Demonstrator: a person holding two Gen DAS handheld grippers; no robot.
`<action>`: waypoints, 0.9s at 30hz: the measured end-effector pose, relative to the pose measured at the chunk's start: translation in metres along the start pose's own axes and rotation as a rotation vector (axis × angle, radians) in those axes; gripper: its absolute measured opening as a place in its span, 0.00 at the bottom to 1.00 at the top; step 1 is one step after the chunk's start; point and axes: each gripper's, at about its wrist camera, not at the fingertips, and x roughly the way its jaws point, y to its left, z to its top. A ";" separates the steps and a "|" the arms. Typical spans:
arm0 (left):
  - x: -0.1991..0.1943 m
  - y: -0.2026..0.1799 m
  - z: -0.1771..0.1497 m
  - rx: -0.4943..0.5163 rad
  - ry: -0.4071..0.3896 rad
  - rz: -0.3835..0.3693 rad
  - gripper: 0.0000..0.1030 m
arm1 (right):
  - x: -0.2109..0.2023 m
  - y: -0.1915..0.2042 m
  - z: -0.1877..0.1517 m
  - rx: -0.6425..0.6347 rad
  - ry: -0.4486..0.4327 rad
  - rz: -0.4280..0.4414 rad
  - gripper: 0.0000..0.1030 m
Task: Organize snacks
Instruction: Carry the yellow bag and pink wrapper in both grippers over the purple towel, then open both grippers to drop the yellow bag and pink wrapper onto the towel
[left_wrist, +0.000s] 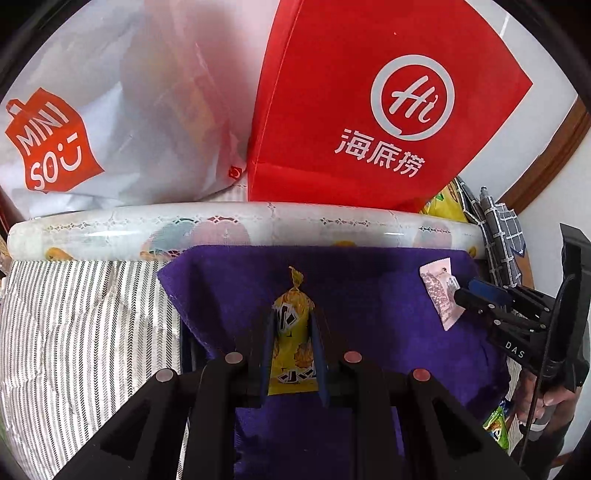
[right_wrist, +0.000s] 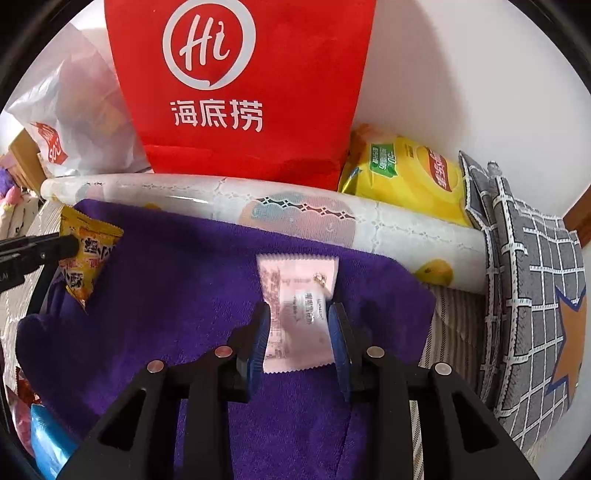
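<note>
Lying on the purple towel (right_wrist: 184, 295): 1 yellow snack packet (left_wrist: 293, 343), 1 pink snack packet (right_wrist: 297, 317).

Print on the pink sachet (right_wrist: 295, 317) at frame centre blurs beyond reading; the red bag (right_wrist: 240, 88) runs off the top edge; a blue packet (right_wrist: 48, 446) is clipped lower left.

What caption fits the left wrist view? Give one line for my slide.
Left gripper shut on a yellow snack packet over the purple towel, red bag behind.
</note>
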 end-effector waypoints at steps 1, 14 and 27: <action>0.000 -0.001 0.000 0.003 0.001 -0.002 0.18 | 0.000 -0.001 0.001 0.005 0.005 0.006 0.35; -0.022 -0.009 0.003 0.016 -0.033 0.015 0.44 | -0.078 0.005 0.010 0.027 -0.184 0.043 0.58; -0.087 -0.046 -0.004 0.087 -0.198 0.011 0.57 | -0.155 -0.016 -0.061 0.112 -0.287 -0.186 0.58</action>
